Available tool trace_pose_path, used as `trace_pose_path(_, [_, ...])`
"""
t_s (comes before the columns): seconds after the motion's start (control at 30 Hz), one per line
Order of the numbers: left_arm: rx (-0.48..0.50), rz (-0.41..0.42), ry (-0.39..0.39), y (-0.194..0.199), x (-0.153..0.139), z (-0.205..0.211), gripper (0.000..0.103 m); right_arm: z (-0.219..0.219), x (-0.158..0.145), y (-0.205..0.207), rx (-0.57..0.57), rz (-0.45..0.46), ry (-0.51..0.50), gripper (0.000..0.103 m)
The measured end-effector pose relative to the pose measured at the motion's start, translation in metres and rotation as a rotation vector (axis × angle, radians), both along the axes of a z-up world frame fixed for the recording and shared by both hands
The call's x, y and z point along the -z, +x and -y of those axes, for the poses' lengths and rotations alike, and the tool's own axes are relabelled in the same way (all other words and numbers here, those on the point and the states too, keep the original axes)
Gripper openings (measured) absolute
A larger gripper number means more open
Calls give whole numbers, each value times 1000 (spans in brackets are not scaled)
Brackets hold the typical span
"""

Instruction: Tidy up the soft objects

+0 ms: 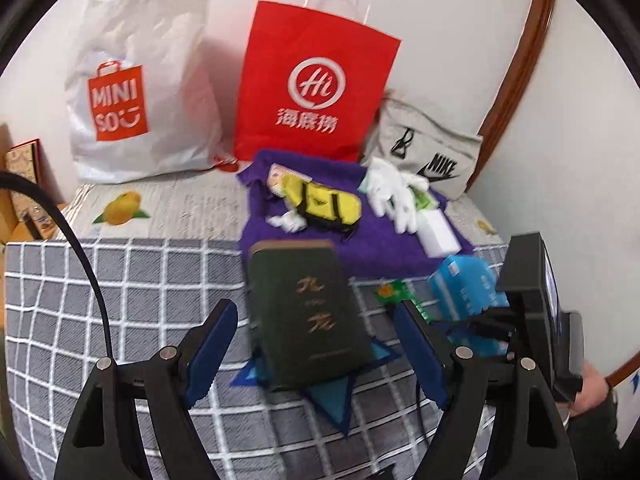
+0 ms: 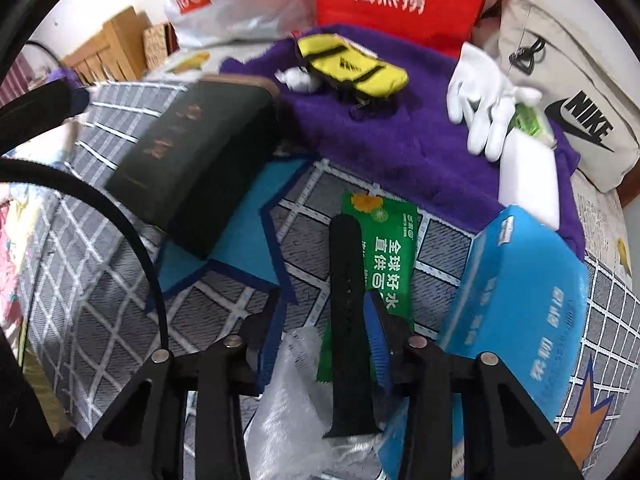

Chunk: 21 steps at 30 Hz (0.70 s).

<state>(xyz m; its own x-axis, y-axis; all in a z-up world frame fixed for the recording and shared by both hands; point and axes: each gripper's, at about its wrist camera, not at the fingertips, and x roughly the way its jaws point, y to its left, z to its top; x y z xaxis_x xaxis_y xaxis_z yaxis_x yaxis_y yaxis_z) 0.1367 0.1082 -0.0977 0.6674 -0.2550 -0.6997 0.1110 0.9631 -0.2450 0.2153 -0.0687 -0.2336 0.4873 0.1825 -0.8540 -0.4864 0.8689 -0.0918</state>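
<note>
**Brand names and Chinese print across the bed**

A white plastic bag (image 1: 132,80) is showing "MINI SO" in white on an orange bag-shaped logo. The red paper bag (image 1: 316,80) beside it is carrying a white ring with "Hi" inside and the characters 海底捞 below. A grey fabric bag (image 2: 568,92) is displaying "NIKE" with the swoosh in black. The green packet (image 2: 390,256) is reading 全球好水直供. A dark green book (image 1: 308,316) is bearing gold characters, the top one looking like 九, the rest blurred. White print on the blue tissue pack (image 2: 520,300) is staying too blurred to read.
</note>
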Motion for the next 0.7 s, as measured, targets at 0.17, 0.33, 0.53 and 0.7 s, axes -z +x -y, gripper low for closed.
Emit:
trace_pose_path(0.17, [-18, -49, -30, -5, 8, -15, 80, -9, 15, 12, 13, 6, -82, 24])
trace_pose_path(0.33, [-28, -56, -34, -12, 14, -24, 80, 2, 10, 16, 24, -6, -5, 10])
trace_pose_path(0.53, [-9, -88, -40, -17, 24, -23, 80, 19, -2, 8, 51, -17, 91, 5])
trace_pose_path(0.7, [22, -97, -19, -25, 27, -18, 80, 16, 10, 13, 74, -27, 48, 5])
